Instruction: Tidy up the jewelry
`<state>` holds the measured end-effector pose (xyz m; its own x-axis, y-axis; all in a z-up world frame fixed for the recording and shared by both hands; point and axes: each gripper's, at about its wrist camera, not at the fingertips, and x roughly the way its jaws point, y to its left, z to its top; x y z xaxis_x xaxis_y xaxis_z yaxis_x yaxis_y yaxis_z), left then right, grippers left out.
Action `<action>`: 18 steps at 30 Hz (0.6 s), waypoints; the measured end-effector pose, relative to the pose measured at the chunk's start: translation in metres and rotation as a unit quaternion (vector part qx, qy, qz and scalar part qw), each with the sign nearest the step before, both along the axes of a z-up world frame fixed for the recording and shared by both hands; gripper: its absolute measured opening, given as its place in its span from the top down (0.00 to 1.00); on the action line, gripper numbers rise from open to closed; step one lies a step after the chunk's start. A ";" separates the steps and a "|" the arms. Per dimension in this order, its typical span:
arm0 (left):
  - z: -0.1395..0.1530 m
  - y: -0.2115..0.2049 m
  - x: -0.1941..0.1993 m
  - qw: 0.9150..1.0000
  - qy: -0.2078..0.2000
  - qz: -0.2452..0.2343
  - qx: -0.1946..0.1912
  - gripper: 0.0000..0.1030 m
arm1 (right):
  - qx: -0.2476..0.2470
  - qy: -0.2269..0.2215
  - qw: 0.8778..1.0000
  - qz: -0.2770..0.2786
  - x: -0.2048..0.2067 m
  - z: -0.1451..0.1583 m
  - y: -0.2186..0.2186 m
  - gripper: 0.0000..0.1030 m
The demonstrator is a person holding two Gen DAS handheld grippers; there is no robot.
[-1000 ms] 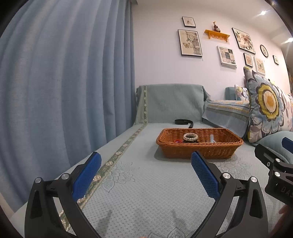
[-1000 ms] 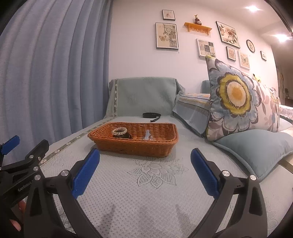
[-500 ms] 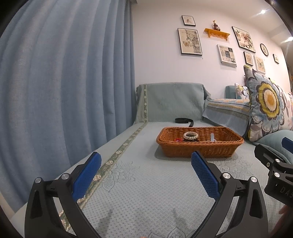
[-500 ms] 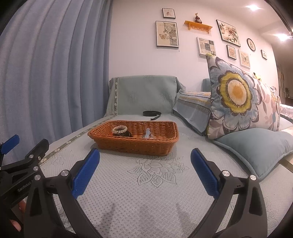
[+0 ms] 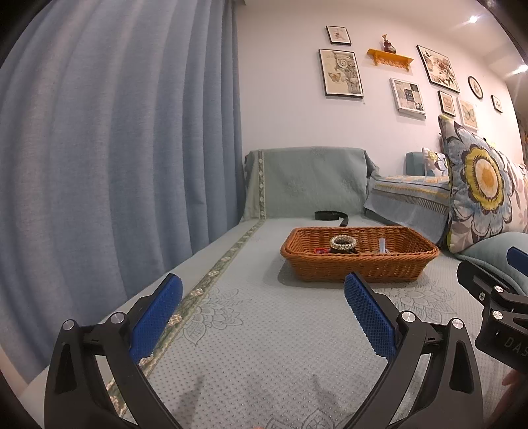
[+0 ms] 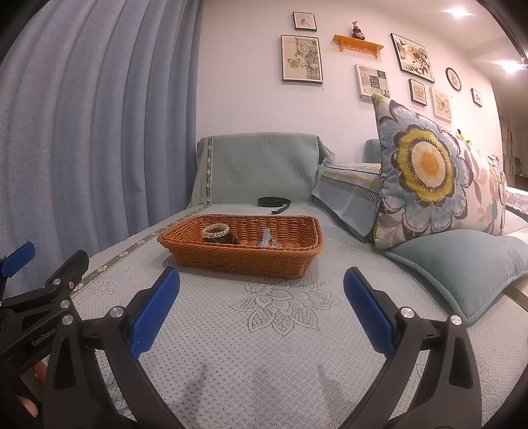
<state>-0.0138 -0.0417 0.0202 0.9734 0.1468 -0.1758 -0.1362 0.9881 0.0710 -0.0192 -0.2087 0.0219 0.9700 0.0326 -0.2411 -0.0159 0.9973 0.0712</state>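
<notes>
The left gripper (image 5: 262, 308) and right gripper (image 6: 260, 302) hover spread wide and empty, well short of the wicker basket (image 6: 244, 260). A beaded bracelet (image 6: 215, 230) and small pieces lie inside; a black band (image 6: 274, 201) lies beyond. This suits either sorting's start or its end.

One wicker basket (image 6: 242, 260) on the sofa cover. Inside: one beaded bracelet (image 6: 215, 229), one dark item (image 6: 219, 239) beneath it, one small red piece (image 5: 320, 251), one clear, glassy item (image 6: 266, 238); finer count impossible. One black strap (image 6: 274, 201) behind the basket. Two claws: left claw (image 5: 262, 298), right claw (image 6: 261, 290), two blue pads each. One flower-print cushion (image 6: 425, 178), one plain teal cushion (image 6: 462, 260). One yellow wall shelf (image 6: 358, 44) bearing one figurine (image 6: 356, 30). Eight framed pictures and one round clock (image 6: 453, 78) in the right wrist view.
</notes>
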 end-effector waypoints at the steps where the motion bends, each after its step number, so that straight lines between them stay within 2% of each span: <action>1: 0.000 0.000 0.000 1.000 0.000 0.000 0.000 0.08 | 0.000 0.000 1.000 0.000 0.000 0.000 0.001 0.08; 18: 0.000 -0.001 0.000 1.000 0.002 0.000 0.000 0.08 | 0.000 0.001 1.000 0.001 0.001 0.000 0.001 0.08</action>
